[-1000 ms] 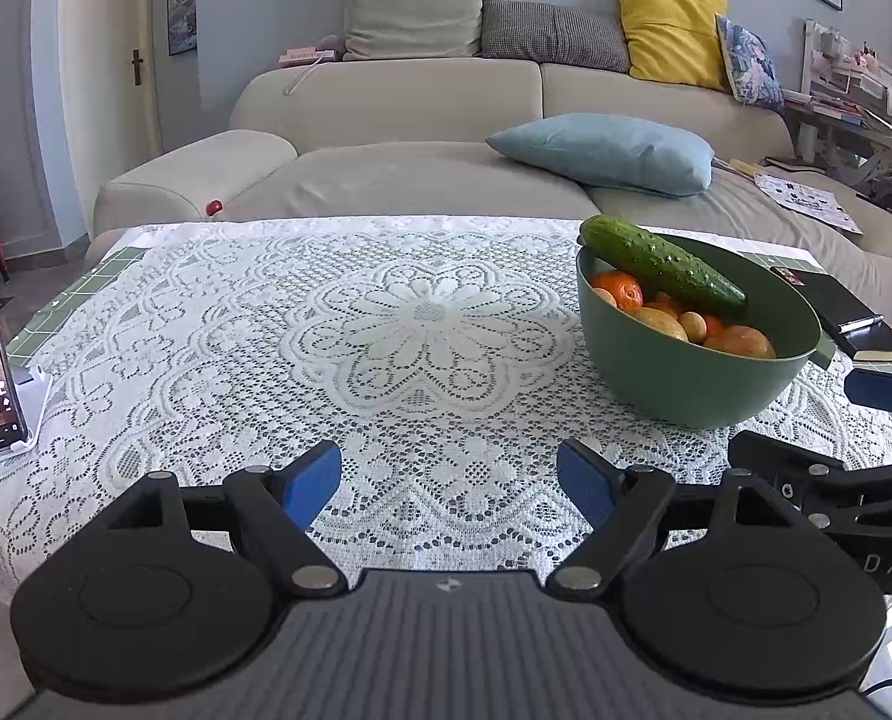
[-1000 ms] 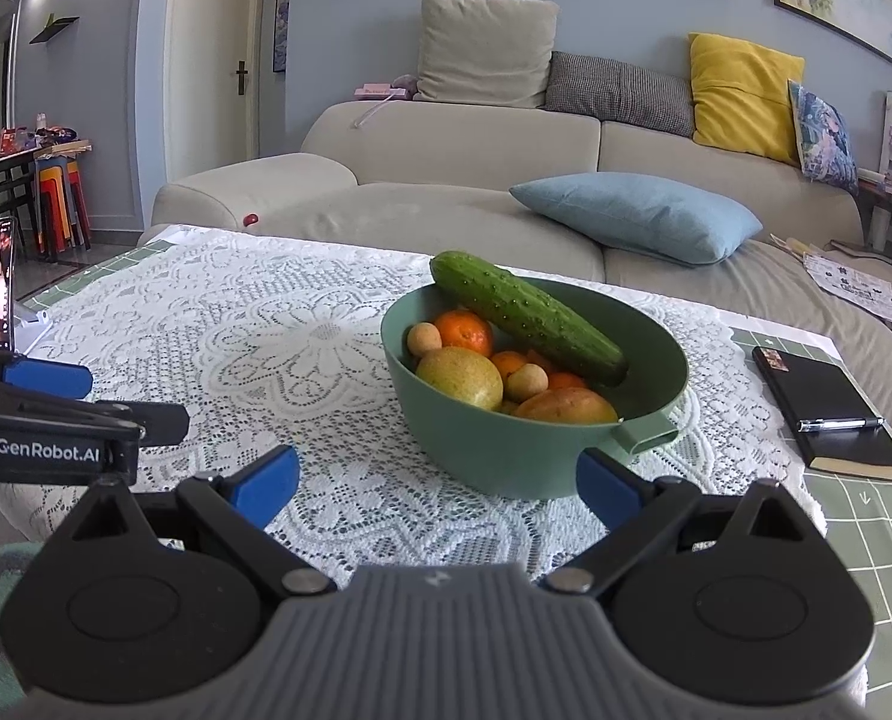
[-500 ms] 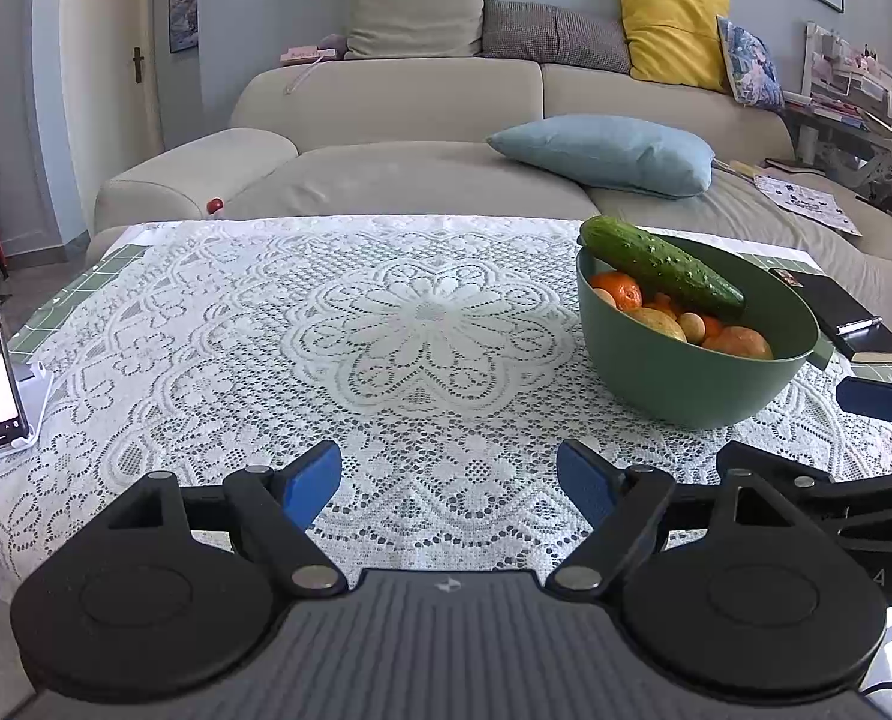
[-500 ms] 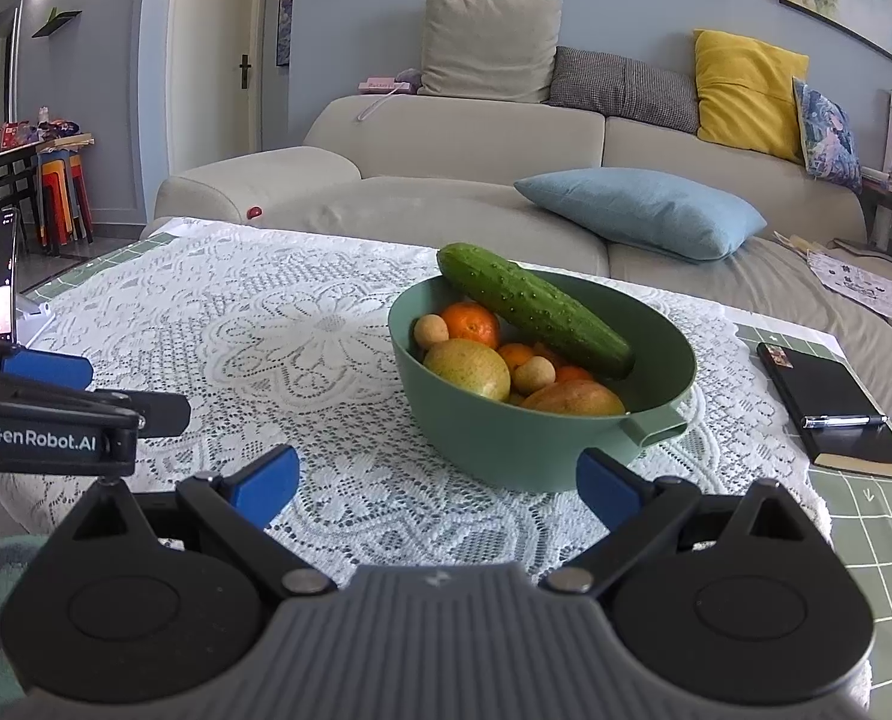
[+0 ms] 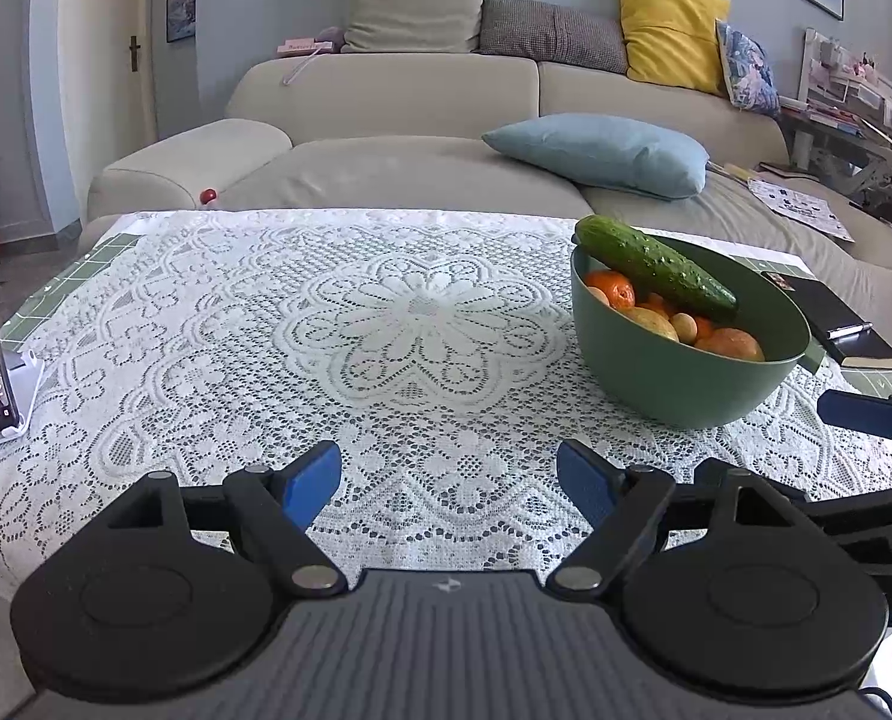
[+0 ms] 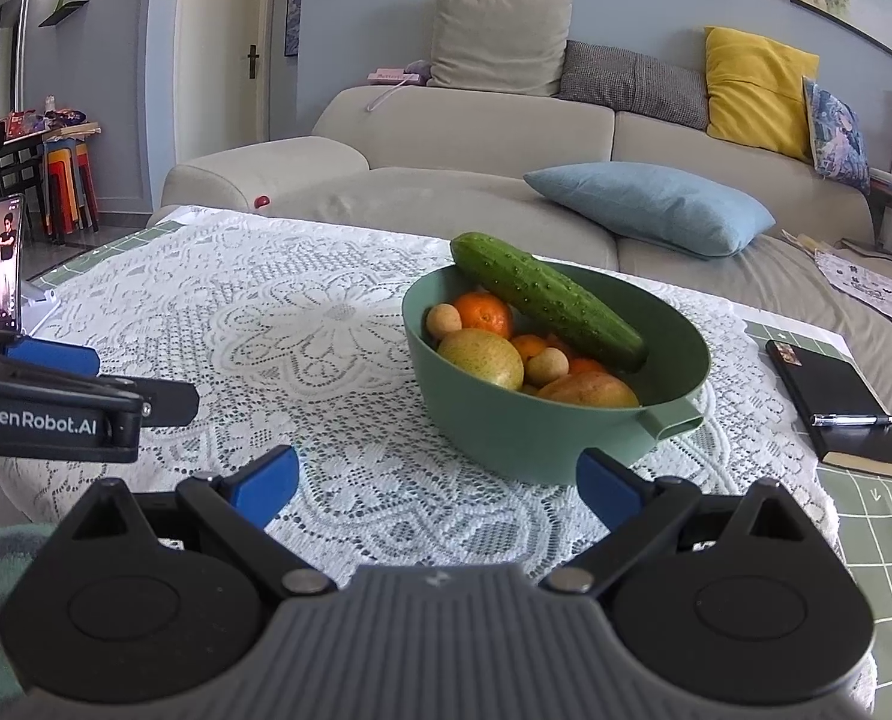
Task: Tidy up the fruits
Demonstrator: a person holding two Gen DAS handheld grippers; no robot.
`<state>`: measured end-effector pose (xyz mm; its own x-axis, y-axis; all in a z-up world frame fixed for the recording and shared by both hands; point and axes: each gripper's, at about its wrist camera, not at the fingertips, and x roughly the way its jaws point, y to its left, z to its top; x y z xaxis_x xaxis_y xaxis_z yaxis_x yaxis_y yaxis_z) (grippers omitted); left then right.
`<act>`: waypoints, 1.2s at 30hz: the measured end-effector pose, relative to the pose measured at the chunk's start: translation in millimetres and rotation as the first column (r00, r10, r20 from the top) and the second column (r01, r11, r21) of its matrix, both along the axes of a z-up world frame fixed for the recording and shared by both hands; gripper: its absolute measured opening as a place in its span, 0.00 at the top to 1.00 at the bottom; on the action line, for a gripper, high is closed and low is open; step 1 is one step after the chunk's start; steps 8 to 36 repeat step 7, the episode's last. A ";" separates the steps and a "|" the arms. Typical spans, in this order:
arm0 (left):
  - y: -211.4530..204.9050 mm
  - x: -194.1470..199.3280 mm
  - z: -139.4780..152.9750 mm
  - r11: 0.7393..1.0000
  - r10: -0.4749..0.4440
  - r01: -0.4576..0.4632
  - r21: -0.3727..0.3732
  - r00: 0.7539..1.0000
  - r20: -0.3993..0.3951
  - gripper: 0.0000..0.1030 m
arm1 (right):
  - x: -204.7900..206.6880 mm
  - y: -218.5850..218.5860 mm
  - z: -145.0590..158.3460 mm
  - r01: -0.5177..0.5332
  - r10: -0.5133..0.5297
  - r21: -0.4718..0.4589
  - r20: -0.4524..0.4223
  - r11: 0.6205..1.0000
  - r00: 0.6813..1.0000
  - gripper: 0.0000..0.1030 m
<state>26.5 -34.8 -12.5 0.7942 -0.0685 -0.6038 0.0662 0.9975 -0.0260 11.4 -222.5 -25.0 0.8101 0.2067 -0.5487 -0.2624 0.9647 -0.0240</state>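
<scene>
Both jaws are standing apart and empty as you are holding the left gripper [image 5: 448,483] and right gripper [image 6: 437,486] over the tabletop [image 5: 266,360], facing the green bowl [image 6: 505,420] holding cucumber [image 6: 544,300] and fruits [image 6: 481,357].

Left gripper [image 5: 448,476]: black linkage arms, blue pads [image 5: 312,483], silver pivot screws, two round black discs, grey ribbed housing with small white logo. Side seen from right wrist view: white "GenRobot.AI" lettering. Right gripper [image 6: 440,483]: same build, blue pads [image 6: 266,483]. Skin patch at lower right edge, left wrist view.
</scene>
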 end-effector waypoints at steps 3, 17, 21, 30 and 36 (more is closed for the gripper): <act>-0.6 -0.6 0.0 1.000 0.001 -0.001 0.002 1.000 0.002 0.07 | 0.2 1.1 -0.3 -0.003 0.003 -0.001 -0.001 1.000 1.000 0.07; 0.9 -1.0 0.5 1.000 0.016 -0.016 0.002 1.000 0.002 0.07 | -0.4 2.1 0.1 -0.007 0.007 -0.004 -0.001 1.000 1.000 0.07; 0.9 -1.0 0.5 1.000 0.016 -0.016 0.002 1.000 0.002 0.07 | -0.4 2.1 0.1 -0.007 0.007 -0.004 -0.001 1.000 1.000 0.07; 0.9 -1.0 0.5 1.000 0.016 -0.016 0.002 1.000 0.002 0.07 | -0.4 2.1 0.1 -0.007 0.007 -0.004 -0.001 1.000 1.000 0.07; 0.9 -1.0 0.5 1.000 0.016 -0.016 0.002 1.000 0.002 0.07 | -0.4 2.1 0.1 -0.007 0.007 -0.004 -0.001 1.000 1.000 0.07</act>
